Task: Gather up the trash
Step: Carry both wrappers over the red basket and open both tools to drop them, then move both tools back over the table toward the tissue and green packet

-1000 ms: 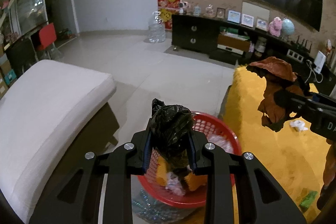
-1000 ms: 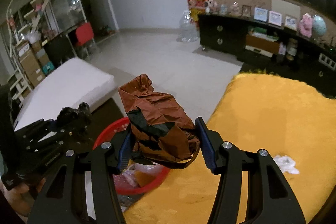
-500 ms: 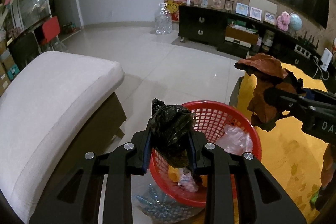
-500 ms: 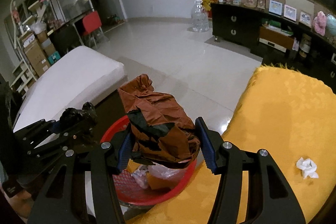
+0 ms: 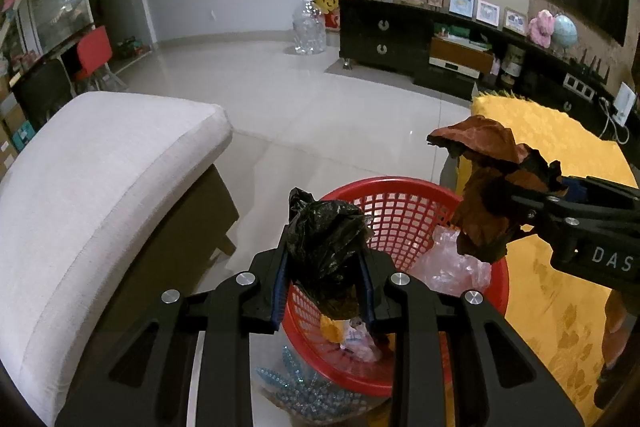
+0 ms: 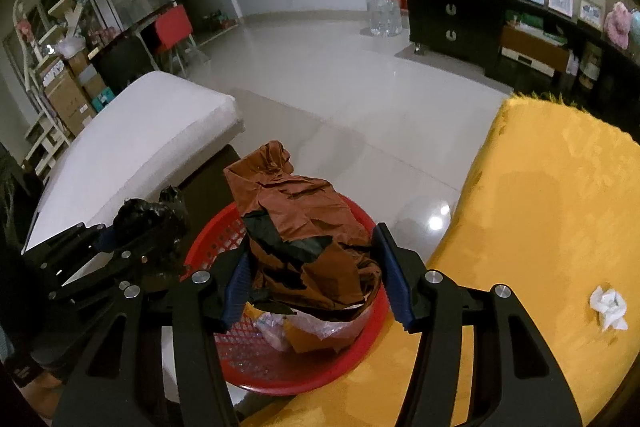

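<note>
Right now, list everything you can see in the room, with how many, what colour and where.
basket: one, red mesh, on the floor between sofa and yellow cover
black bag: one, crumpled, in the left gripper
brown bag: one, crumpled, in the right gripper
tissue: one, white, on the yellow cover
yellow cover: one, at right
sofa cushion: one, off-white, at left
water jug: one, clear, by the far wall
cabinet: one, black, along the wall
chair: one, red, far left
left gripper: black, shut on the black bag
right gripper: black, shut on the brown bag
</note>
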### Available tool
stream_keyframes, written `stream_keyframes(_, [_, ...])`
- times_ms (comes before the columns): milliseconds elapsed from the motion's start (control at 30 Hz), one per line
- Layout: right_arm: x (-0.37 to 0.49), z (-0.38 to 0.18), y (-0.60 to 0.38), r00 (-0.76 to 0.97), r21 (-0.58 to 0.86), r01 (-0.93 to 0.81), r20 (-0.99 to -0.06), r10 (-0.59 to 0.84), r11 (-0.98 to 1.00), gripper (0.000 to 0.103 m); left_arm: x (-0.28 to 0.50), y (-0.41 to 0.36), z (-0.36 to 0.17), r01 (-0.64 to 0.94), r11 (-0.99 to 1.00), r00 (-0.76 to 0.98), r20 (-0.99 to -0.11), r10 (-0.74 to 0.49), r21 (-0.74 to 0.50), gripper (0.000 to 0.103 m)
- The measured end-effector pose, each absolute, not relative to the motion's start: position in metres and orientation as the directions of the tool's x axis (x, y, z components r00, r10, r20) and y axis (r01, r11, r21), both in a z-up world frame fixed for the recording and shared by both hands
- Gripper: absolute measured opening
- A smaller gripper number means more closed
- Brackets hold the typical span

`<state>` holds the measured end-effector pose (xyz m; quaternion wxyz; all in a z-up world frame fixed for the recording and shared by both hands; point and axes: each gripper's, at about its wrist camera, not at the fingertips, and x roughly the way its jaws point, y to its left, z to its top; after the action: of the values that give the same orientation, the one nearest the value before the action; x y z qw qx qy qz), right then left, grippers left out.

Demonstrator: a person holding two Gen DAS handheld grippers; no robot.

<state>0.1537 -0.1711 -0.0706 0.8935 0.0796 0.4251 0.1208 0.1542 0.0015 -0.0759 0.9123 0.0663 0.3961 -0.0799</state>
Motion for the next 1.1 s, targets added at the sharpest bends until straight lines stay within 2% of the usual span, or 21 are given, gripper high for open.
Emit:
stream_keyframes(233, [0.156, -0.074, -0.172, 0.582, 0.291, -0.142, -0.749, 0.318, 0.946, 0.056, 0.155, -0.001, -0.080, 0.196, 0.979, 0.659, -0.747, -0.089, 0.056, 0.027])
stream_keyframes(333, [0.161, -0.072, -0.176, 0.581, 0.310, -0.139, -0.744, 0.331, 0.941, 0.067, 0.157, -0.001, -0.081, 0.198, 0.979, 0.647, -0.756, -0.098, 0.042, 0.029])
stream_keyframes(467, [0.160, -0.071, -0.179, 0.583, 0.328, -0.130, -0.738, 0.340, 0.936, 0.070, 0.158, 0.001, -0.082, 0.192, 0.981, 0.640, -0.761, -0.108, 0.022, 0.034])
stream_keyframes(533, [0.160, -0.069, -0.182, 0.588, 0.333, -0.123, -0.734, 0.339, 0.935, 0.071, 0.158, 0.002, -0.081, 0.185, 0.983, 0.643, -0.758, -0.108, 0.017, 0.049])
stream_keyframes(600, [0.158, -0.066, -0.185, 0.597, 0.334, -0.118, -0.729, 0.336, 0.935, 0.071, 0.156, 0.001, -0.078, 0.186, 0.982, 0.653, -0.748, -0.116, 0.011, 0.055])
stream_keyframes(733, [0.155, -0.059, -0.194, 0.616, 0.334, -0.109, -0.717, 0.328, 0.936, 0.071, 0.151, -0.002, -0.070, 0.183, 0.983, 0.676, -0.727, -0.123, 0.003, 0.075])
stream_keyframes(900, [0.144, -0.045, -0.206, 0.655, 0.298, -0.088, -0.701, 0.280, 0.951, 0.071, 0.149, -0.005, -0.059, 0.180, 0.983, 0.699, -0.699, -0.149, -0.029, 0.080])
stream_keyframes(1100, [0.123, -0.027, -0.235, 0.709, 0.247, -0.031, -0.677, 0.195, 0.968, 0.071, 0.144, -0.014, -0.050, 0.203, 0.979, 0.711, -0.682, -0.172, -0.034, 0.080])
